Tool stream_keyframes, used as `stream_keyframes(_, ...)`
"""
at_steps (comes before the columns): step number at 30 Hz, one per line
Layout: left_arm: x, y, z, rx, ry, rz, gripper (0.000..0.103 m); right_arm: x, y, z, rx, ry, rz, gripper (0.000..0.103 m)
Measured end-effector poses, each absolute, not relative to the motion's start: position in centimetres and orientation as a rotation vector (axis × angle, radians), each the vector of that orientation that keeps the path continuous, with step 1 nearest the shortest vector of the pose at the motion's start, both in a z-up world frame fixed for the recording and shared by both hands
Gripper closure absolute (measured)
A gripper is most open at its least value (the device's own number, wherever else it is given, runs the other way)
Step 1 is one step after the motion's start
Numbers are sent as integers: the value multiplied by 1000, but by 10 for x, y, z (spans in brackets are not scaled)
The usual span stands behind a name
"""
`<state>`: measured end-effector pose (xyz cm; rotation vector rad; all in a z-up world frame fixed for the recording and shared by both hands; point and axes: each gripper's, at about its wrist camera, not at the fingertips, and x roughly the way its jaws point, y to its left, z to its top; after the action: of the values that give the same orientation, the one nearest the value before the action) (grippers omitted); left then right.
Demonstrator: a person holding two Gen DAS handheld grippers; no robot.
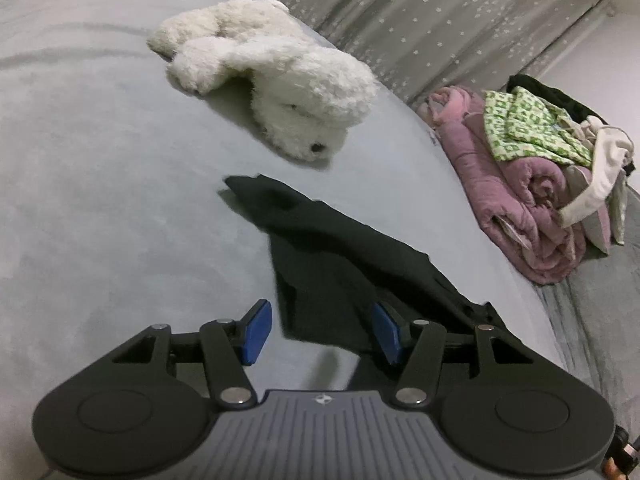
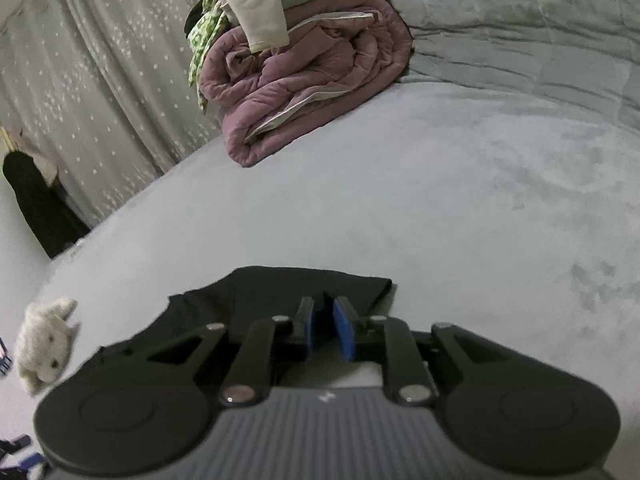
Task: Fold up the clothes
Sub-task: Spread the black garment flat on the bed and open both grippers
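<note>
A black garment [image 1: 344, 256] is lying rumpled on the grey bed [image 1: 100, 200], near the front edge, with the white plush toy [image 1: 272, 92] sitting just beyond it. The left gripper [image 1: 320, 332] is being held wide open with nothing between its blue pads, hanging over the garment's near left edge. The right gripper [image 2: 329, 330] is being pinched nearly shut, apparently on a fold of the same black cloth, though the pads are blocking the exact contact.

For a decent fold, the free edge is probably best caught by the left tongs close to a corner, and the cloth kept taut between both grips so it's being laid flat rather than bunched.

Hard to say what kind of garment it is; sleeves or legs aren't being shown clearly. Far right, a pile of clothes [image 1: 560, 136] on a rolled purple quilt [image 2: 304, 88] is being cut off by the frame. How far folded the black piece is can't be judged.
</note>
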<state>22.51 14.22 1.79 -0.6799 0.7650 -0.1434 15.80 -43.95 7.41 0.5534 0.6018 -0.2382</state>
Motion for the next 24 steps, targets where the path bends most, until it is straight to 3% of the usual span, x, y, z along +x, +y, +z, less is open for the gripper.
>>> stream_keyframes(10, 189, 116, 39, -505, 793, -197, 49, 140, -415, 73, 503, 737, -155, 80)
stream_keyframes(14, 170, 107, 51, -422, 793, -215, 48, 105, -401, 78, 520, 764, -131, 71)
stream_keyframes(24, 67, 106, 45, -279, 852, -162, 47, 11, -343, 54, 505, 869, -15, 71)
